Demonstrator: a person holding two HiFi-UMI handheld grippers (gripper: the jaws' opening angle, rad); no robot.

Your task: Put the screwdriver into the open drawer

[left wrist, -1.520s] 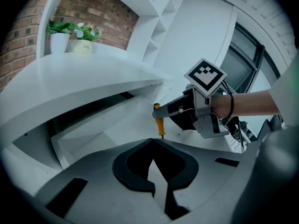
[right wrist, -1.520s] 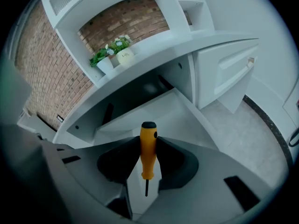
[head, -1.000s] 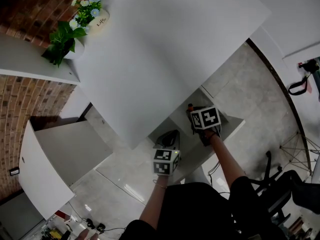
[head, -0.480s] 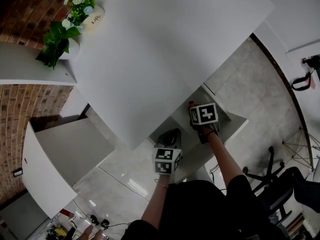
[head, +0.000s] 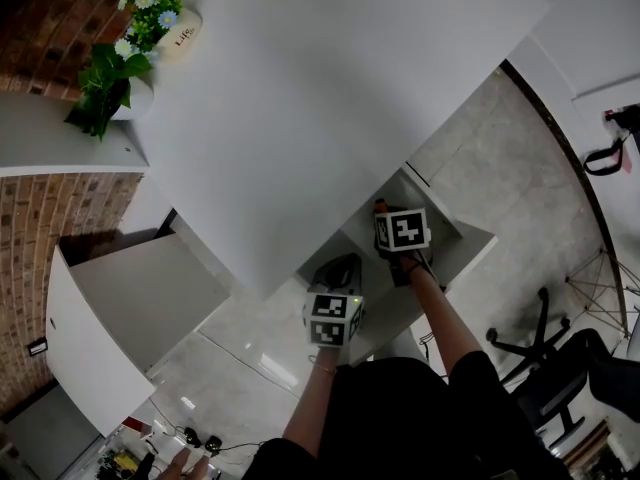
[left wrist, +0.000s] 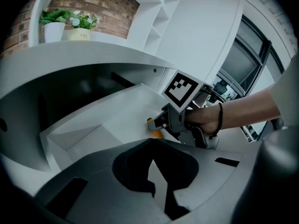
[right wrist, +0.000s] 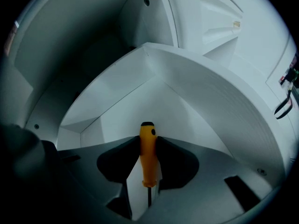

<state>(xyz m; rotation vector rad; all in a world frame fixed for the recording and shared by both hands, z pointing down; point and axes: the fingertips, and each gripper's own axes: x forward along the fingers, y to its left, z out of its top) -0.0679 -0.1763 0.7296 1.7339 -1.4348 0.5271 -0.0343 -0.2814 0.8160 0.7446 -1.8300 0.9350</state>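
The orange-handled screwdriver (right wrist: 148, 153) stands between the fingers of my right gripper (right wrist: 148, 143), which is shut on its handle, black-capped end pointing away from me. Below it lies the open white drawer (right wrist: 187, 83). In the head view the right gripper (head: 385, 216) hangs over the drawer (head: 468, 256) under the desk edge, and the screwdriver's tip (head: 380, 206) shows just past the marker cube. My left gripper (head: 341, 265) sits at the drawer's near left corner with its tips together and nothing in them. The left gripper view shows the right gripper (left wrist: 156, 125) holding the screwdriver (left wrist: 154, 131) inside the drawer (left wrist: 107, 120).
A large white desk top (head: 330, 98) overhangs the drawer. Potted plants (head: 110, 78) stand on a shelf at the far left by a brick wall. A white cabinet (head: 120, 308) stands at the lower left, an office chair (head: 545, 363) at the lower right.
My right gripper has sunk a little into the drawer with the screwdriver and rolled slightly. The left gripper has stayed where it was.
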